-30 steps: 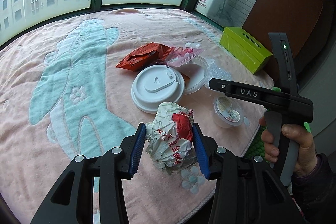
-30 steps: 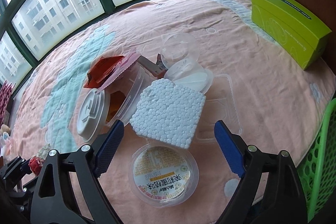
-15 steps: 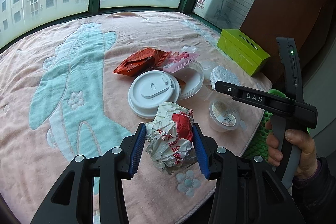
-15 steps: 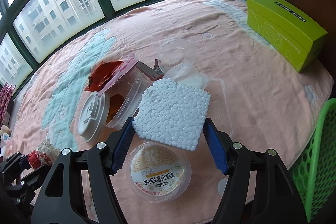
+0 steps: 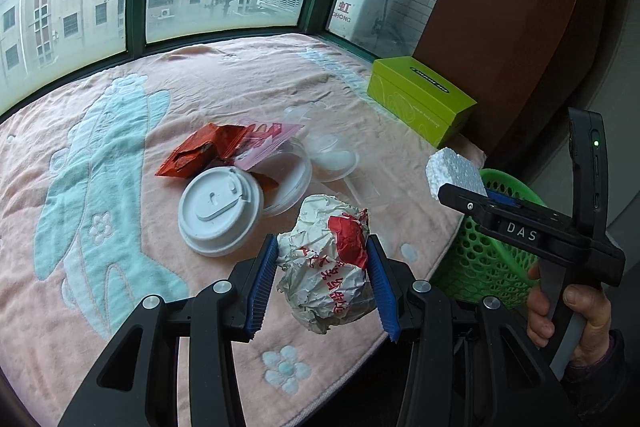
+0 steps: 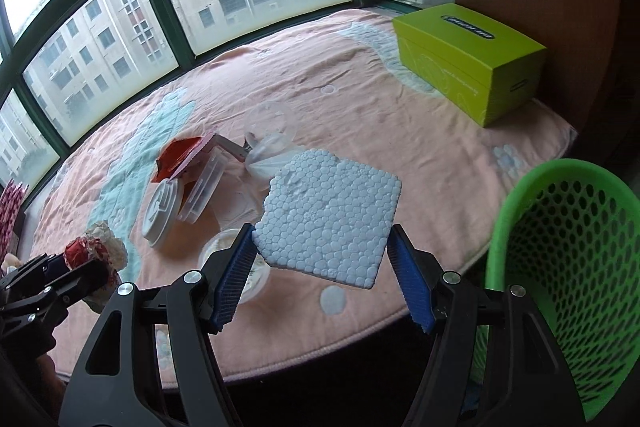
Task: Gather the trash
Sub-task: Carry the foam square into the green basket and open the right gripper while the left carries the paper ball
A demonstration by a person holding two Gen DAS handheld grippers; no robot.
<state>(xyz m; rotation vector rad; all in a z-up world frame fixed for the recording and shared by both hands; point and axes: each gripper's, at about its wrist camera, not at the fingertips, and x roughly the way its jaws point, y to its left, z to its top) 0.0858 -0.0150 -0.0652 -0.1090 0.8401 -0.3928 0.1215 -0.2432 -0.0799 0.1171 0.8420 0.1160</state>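
Trash in both tongs: crumpled paper wrapper [image 5: 326, 263], white with red print, pinched between the blue pads of the left tongs [image 5: 322, 283], lifted clear of the pink blanket [image 5: 224, 75]. White foam slab [image 6: 330, 219] clamped by its two side edges in the right tongs [image 6: 324, 279], tilted, raised above the blanket near its rounded front edge. Same slab seen from the left wrist [image 5: 454, 175], poking out past the black body of the right tongs, gripped from below by a hand [image 5: 572, 311] in a dark sleeve.

Just beyond the foam, partly hidden under it, a small clear cup with a printed lid [image 6: 240, 267] resting on the blanket. Farther out, a loose heap: white round lid [image 5: 220, 207], red snack packet [image 5: 200, 149], pink wrapper [image 5: 266, 141], clear plastic containers [image 5: 332, 157]. Green perforated basket [image 6: 568, 267] off the blanket's edge, to the right of the right tongs, well below the foam. Lime-green box [image 6: 468, 59] at the far right corner of the blanket, against a brown panel. Windows with green frames behind, apartment blocks outside.
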